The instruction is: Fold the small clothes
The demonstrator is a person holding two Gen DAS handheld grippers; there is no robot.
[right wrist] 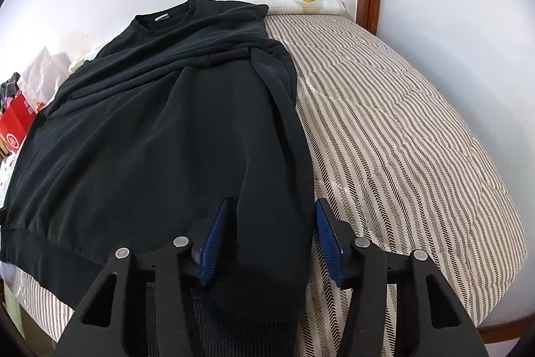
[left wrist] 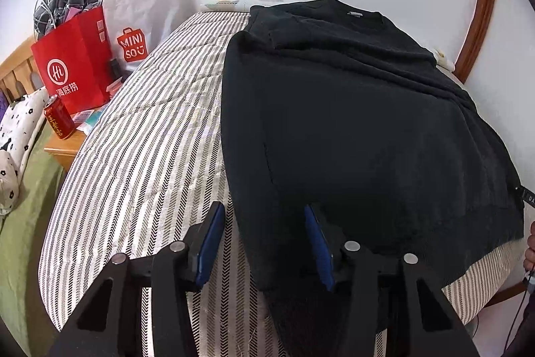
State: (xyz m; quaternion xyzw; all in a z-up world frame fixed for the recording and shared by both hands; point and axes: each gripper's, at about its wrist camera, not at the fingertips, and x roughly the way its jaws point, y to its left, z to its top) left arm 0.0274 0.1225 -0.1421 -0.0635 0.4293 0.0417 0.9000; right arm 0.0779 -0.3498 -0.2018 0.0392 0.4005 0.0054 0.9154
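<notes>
We had the black sweatshirt (left wrist: 351, 122) lying flat on the striped bed (left wrist: 140, 163), collar at the far end and ribbed hem (right wrist: 53, 256) nearest us, sleeves already folded across the chest. Starting at the left, the left hand-held gripper (left wrist: 264, 240) sat at the garment's near-left corner, blue pads spread; the cloth's left edge ran up between them, with bare striped cover under the left pad and black fabric reaching to the right pad. We saw no pinch there: the pads stood apart with the fabric loose between them. Well beyond it to the left, a red paper bag (left wrist: 73, 69), a white Miniso bag (left wrist: 140, 22) and a red can (left wrist: 59, 121) stood on a wooden nightstand beside the bed. Moving right, the right hand-held gripper (right wrist: 271, 236) straddled the near-right corner, jaws parted around a thick roll of fabric with the ribbed cuff or hem bunched below; the pads looked close to the cloth but not pressing it. We judged the sweatshirt soft, limp and fairly heavy for a knit, likely to sag and drag rather than slide, so the best hold seemed the two hem corners, taking all layers in each pinch.
</notes>
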